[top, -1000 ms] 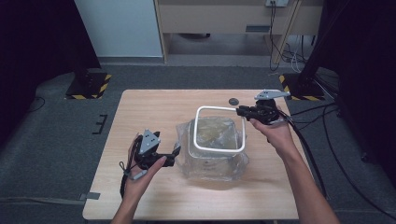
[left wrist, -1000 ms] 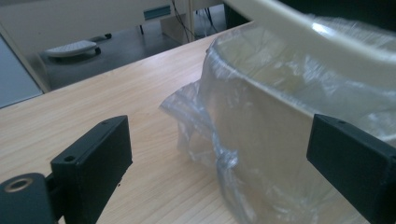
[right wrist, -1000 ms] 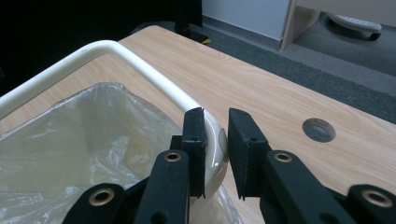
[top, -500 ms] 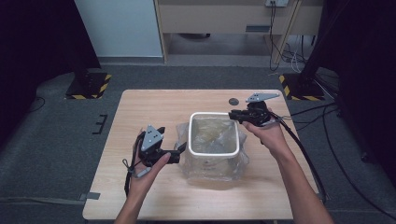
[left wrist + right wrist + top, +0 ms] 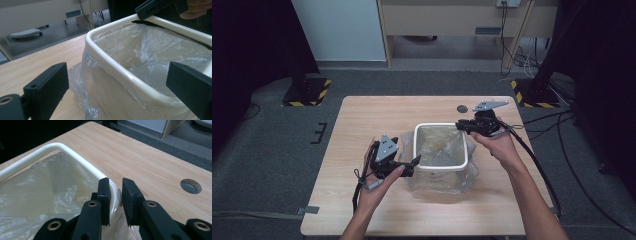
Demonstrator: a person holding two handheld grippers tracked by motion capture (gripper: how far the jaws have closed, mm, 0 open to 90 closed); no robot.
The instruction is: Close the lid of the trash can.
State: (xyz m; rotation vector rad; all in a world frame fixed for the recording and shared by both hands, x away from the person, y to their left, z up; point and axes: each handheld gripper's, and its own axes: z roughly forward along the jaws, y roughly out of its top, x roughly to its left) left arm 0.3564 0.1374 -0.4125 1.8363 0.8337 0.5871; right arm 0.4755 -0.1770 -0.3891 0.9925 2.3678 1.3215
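A white bin (image 5: 439,125) lined with a clear plastic bag (image 5: 443,150) stands on the middle of the wooden table (image 5: 362,120). My right gripper (image 5: 460,125) is shut on the bin's far right rim corner; in the right gripper view the rim (image 5: 50,147) runs between the two jaws of that gripper (image 5: 116,195), with the bag (image 5: 37,185) inside. My left gripper (image 5: 411,166) is open at the bin's near left corner. Its wide jaws (image 5: 117,83) stand either side of the rim (image 5: 112,65) without touching it. The bag (image 5: 150,55) hangs loose over the bin's sides.
A round hole (image 5: 462,108) (image 5: 191,185) sits in the tabletop behind the bin. Cables trail off the table's right side from the right gripper. Bare wood lies at the table's left and front. Striped stand bases (image 5: 307,92) rest on the floor beyond.
My left gripper has moved right, up to the bin's near left corner. The bin has shifted slightly left and nearer, still held by the right gripper.
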